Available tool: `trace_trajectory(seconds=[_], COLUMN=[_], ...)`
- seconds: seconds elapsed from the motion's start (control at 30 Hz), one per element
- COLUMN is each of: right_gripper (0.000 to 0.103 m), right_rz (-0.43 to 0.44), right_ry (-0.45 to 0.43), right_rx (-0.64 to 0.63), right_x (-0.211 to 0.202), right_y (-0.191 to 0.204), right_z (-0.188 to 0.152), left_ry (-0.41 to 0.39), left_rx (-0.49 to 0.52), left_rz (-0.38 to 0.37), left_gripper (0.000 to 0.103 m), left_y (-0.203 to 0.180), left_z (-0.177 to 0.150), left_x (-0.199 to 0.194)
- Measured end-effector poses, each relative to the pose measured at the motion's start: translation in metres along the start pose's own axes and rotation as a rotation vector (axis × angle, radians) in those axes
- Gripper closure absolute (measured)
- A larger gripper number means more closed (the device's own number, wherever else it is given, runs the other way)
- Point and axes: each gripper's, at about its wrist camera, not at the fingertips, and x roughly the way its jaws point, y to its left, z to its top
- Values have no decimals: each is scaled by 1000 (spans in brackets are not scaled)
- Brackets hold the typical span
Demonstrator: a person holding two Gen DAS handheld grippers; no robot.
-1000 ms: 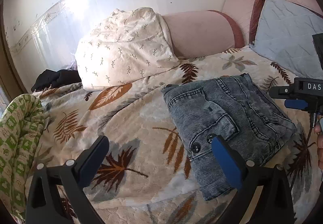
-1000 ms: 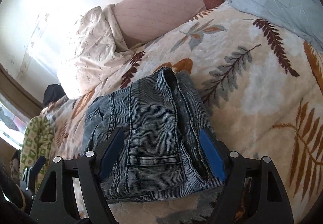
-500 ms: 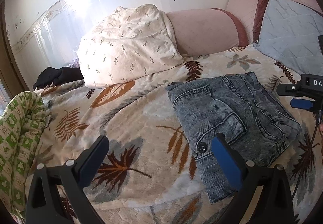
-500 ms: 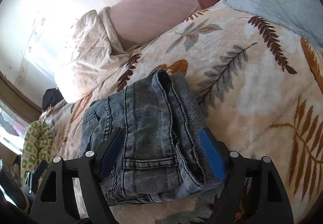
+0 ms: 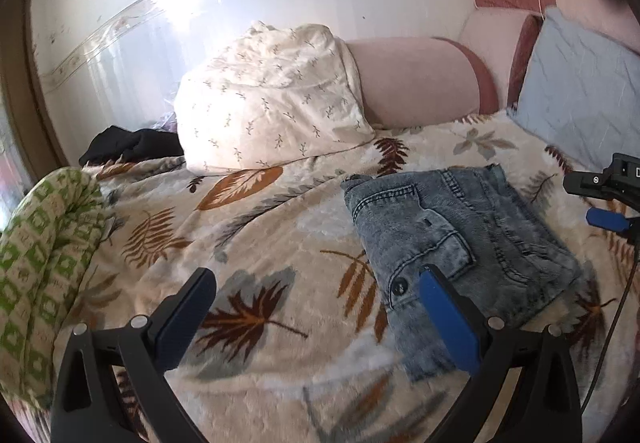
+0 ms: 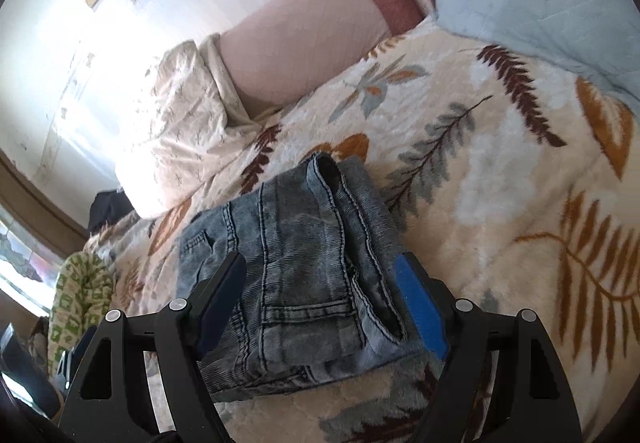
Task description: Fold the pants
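The grey-blue denim pants [image 5: 452, 243] lie folded into a compact rectangle on the leaf-print blanket [image 5: 260, 243]; they also show in the right wrist view [image 6: 304, 263]. My left gripper [image 5: 316, 307] is open and empty, above the blanket to the left of the pants' near corner. My right gripper [image 6: 320, 291] is open and empty, just above the near end of the folded pants, its fingers standing either side of them. The right gripper also shows at the right edge of the left wrist view [image 5: 608, 199].
A cream floral pillow [image 5: 272, 107] and a pink bolster [image 5: 416, 79] lie against the wall. A light blue pillow [image 5: 584, 95] is at the right. A green patterned cloth [image 5: 44, 251] lies at the left, a black garment [image 5: 128, 147] behind it.
Both grippers have drawn back and up from the folded pants, which now look smaller and farther away. The pants have not moved. Both grippers stay open.
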Motion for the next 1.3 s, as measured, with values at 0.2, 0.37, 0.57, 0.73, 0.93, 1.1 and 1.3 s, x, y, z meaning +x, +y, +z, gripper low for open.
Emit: trace_trajectory(seconds=[0.2, 0.37, 0.57, 0.73, 0.93, 1.1, 1.3], right_gripper=[23, 23, 23, 23, 23, 23, 21], right_rz=[3, 12, -5, -20, 18, 75, 71], right_ry=[-68, -49, -66, -83, -62, -45, -31], right_rx=[22, 83, 27, 34, 61, 55, 117], right_x=[-32, -35, -29, -21, -8, -8, -4], right_y=[4, 6, 16, 9, 4, 6, -28], right_z=[-19, -38, -46, -36, -25, -16, 8], left_ry=[-8, 1, -33, -37, 4, 22, 28], left_rx=[-62, -121, -128, -119, -156, -115, -106], left_rz=[5, 11, 21, 63, 59, 37, -30], left_gripper=[0, 0, 0, 0, 0, 0, 0], left_y=[18, 29, 36, 41, 52, 45, 44], left_z=[-25, -28, -24, -20, -18, -18, -12], left_x=[-17, -13, -8, 7, 21, 31, 37])
